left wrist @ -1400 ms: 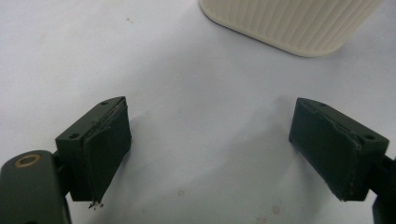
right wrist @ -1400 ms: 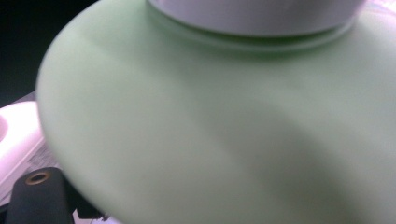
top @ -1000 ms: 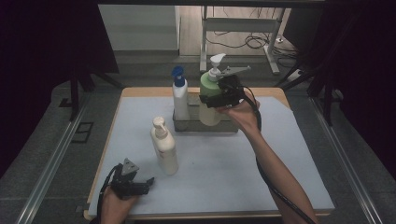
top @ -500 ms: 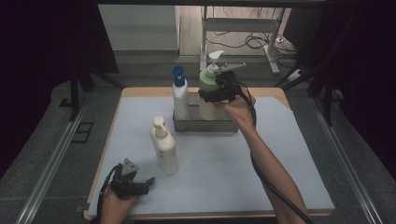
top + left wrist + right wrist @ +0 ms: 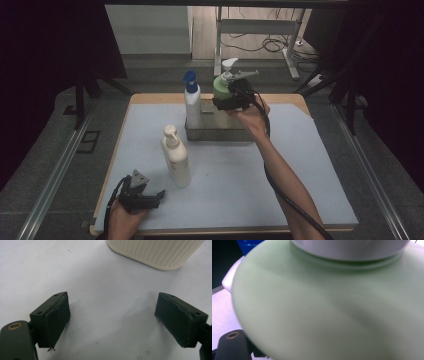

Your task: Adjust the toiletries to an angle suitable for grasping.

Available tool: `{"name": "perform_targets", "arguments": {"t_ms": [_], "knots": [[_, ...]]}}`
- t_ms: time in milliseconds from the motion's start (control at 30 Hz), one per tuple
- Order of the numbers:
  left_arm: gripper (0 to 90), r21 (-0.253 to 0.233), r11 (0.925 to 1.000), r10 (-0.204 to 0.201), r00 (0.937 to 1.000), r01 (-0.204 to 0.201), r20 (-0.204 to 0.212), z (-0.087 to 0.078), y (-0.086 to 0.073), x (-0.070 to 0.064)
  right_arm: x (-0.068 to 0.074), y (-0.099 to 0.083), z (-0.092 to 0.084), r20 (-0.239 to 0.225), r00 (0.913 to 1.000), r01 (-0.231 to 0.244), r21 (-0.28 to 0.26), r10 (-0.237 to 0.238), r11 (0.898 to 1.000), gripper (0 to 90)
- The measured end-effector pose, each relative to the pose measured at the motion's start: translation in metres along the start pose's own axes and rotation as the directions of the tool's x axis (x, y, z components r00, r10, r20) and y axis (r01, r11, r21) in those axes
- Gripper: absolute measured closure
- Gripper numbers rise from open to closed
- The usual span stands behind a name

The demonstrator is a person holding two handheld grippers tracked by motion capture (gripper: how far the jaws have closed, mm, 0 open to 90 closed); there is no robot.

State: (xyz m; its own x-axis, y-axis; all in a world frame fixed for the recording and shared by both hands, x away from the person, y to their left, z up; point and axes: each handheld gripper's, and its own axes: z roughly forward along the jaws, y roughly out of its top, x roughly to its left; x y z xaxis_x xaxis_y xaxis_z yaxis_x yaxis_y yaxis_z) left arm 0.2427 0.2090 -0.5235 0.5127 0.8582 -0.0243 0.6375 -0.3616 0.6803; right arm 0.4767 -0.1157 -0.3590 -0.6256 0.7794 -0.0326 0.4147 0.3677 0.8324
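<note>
Jaws, right gripper (image 5: 231, 98): clamped wide on green pump bottle (image 5: 220, 87), which I hold in metal tray (image 5: 220, 135) at far tabletop (image 5: 280, 170) | jaws, left gripper (image 5: 112, 322): apart, nothing between, low on near-left tabletop just beside cream pump bottle (image 5: 176, 157) | white bottle, blue pump (image 5: 192, 102) upright in tray.

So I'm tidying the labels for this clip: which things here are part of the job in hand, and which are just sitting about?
In the job:
- green pump bottle, gripped by the right gripper
- metal tray it is at
- white bottle with blue pump, standing in that tray

Sitting about:
- cream pump bottle, upright on the mat
- left gripper, open, resting near it
</note>
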Motion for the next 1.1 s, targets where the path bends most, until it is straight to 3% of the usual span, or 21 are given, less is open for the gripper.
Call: {"name": "perform_targets", "arguments": {"t_ms": [1100], "knots": [[12.7, 0.000, 1.0000, 0.000, 1.0000, 0.000, 0.000, 0.000, 0.000, 0.000, -0.001, -0.037, 0.029, -0.009, 0.9999, 0.012, 0.087, -0.012, 0.996, 12.4]]}}
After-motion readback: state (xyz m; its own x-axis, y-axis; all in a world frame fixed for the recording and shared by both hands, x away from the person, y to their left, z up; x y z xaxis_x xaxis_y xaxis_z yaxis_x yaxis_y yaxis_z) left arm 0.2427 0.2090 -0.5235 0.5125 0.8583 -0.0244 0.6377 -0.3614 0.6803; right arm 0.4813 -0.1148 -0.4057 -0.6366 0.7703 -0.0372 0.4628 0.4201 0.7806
